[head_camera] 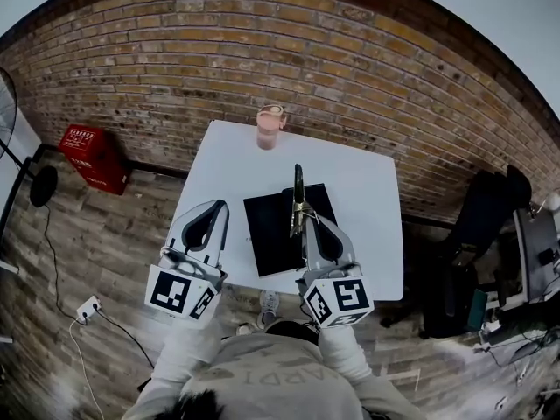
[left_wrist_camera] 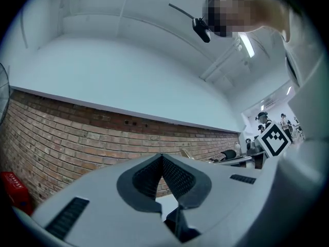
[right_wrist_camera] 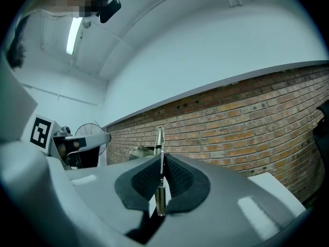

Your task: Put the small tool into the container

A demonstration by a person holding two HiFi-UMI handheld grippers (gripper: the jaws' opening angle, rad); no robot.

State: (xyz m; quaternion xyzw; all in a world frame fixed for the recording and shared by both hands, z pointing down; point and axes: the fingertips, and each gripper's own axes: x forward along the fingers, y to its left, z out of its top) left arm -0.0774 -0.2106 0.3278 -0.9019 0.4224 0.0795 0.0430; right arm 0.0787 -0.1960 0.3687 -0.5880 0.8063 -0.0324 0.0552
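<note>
Left gripper (head_camera: 215, 206) at 8 o'clock and right gripper (head_camera: 304, 215) at 5 o'clock: grey moulded shells, black ribbed pads (left_wrist_camera: 177, 178). Rear of each: cube (head_camera: 182, 293) with black-and-white square markers. Sleeves (head_camera: 179, 355): light grey sweatshirt.

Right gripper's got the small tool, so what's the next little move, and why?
Probably carry the right gripper forward toward the pink cup at the far edge of the table. Its jaws are shut on the small tool, which hangs above the black mat, well short of the cup.
</note>
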